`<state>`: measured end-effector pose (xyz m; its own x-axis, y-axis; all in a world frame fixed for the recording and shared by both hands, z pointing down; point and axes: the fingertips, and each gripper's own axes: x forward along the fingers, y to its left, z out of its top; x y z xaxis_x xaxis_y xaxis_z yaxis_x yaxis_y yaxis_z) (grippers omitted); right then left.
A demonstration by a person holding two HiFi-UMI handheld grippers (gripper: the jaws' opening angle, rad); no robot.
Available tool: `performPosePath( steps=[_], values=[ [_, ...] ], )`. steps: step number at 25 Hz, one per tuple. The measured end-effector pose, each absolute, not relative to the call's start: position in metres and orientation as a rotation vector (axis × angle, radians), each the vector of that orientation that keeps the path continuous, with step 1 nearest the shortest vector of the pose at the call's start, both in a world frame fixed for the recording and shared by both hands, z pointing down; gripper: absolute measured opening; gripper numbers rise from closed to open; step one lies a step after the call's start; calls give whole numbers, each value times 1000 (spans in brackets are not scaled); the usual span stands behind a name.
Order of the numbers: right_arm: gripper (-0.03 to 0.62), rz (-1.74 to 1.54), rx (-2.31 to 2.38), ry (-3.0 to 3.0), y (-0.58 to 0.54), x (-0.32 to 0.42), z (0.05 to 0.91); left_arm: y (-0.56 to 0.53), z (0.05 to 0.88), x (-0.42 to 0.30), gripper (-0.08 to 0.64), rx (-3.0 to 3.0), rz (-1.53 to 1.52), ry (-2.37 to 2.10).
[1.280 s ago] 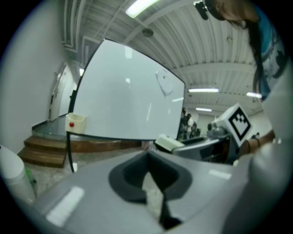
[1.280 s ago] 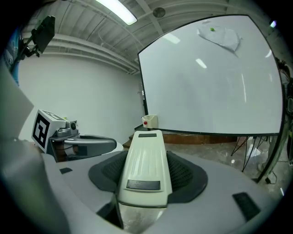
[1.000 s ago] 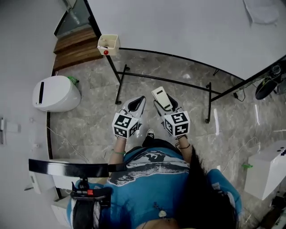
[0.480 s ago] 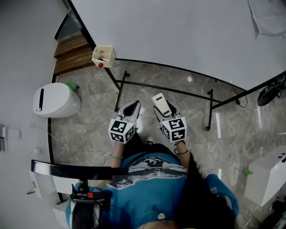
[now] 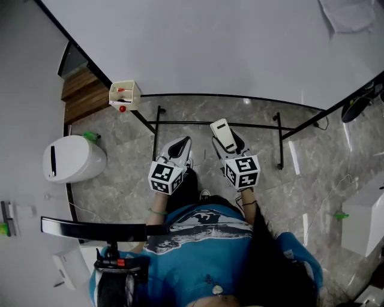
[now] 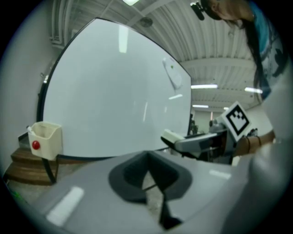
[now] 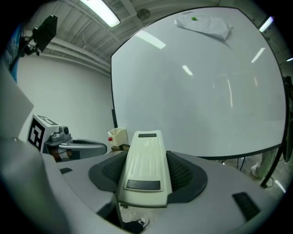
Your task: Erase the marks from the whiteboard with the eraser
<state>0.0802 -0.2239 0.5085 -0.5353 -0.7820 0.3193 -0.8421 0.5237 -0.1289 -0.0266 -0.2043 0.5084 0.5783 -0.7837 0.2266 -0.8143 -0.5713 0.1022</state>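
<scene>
The whiteboard [image 5: 240, 48] stands on a black frame in front of me; I make out no marks on its surface [image 7: 197, 91]. A cream eraser [image 5: 222, 134] is clamped lengthways in my right gripper [image 5: 227, 139], which is shut on it and held short of the board. In the right gripper view the eraser [image 7: 145, 167] lies between the dark pads, pointing at the board. My left gripper [image 5: 179, 148] hangs beside it to the left, also short of the board. Its jaws are shut with nothing in them [image 6: 149, 176]. The eraser [image 6: 170, 136] shows at the right of the left gripper view.
A cream holder box [image 5: 124, 94] with a red magnet hangs at the board's lower left corner. A white cloth [image 5: 348, 15] is stuck at the board's upper right. The stand's black legs [image 5: 157, 129] cross the marble floor. A white bin [image 5: 72, 159] is left, a white box [image 5: 363, 222] right.
The head view has swung so that more of the board shows and the holder box sits lower and further left. Both grippers keep about the same pose; the right still holds the eraser.
</scene>
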Motion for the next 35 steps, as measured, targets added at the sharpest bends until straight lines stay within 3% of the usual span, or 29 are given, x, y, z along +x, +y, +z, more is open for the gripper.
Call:
performPosePath(
  steps=[15, 21, 26, 35],
  values=[
    [264, -12, 1617, -2613, -366, 55, 369, -319, 486, -60, 3, 2732, 234, -1164],
    [264, -398, 1889, -2509, -403, 109, 270, -337, 488, -63, 3, 2754, 243, -1115],
    [264, -513, 2145, -2405, -418, 179, 210, -343, 482, -60, 3, 2766, 244, -1103],
    [263, -617, 2314, -2303, -428, 220, 193, -344, 485, -64, 3, 2751, 238, -1121]
  ],
)
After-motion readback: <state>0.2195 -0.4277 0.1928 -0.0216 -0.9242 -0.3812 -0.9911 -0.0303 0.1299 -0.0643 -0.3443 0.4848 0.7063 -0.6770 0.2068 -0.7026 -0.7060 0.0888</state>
